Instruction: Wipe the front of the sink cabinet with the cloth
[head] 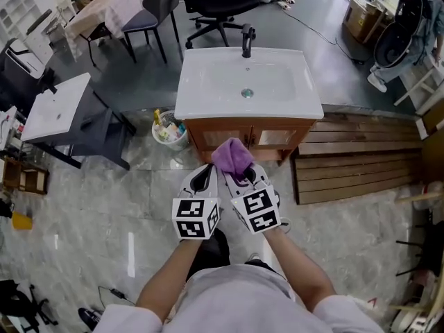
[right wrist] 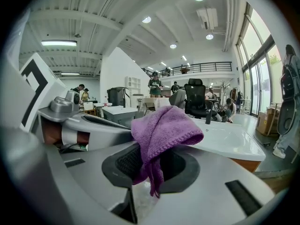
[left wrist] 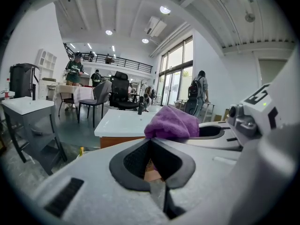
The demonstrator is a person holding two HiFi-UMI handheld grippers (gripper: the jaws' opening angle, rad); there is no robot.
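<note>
The purple cloth (right wrist: 164,125) sits bunched in your right tongs (right wrist: 150,165), pinched by one fold and held in the air short of the sink cabinet front (head: 251,137). Your left tongs (left wrist: 150,143) are pressed together on nothing. That bite looks shallow (most of the cloth flops loose), so hard rubbing could tug it free. No writing is readable, only square markers (head: 196,217).

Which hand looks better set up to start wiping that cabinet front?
Right. The right tool is shut on the cloth, which already faces the cabinet. The left tool beside it is shut and empty.
</note>
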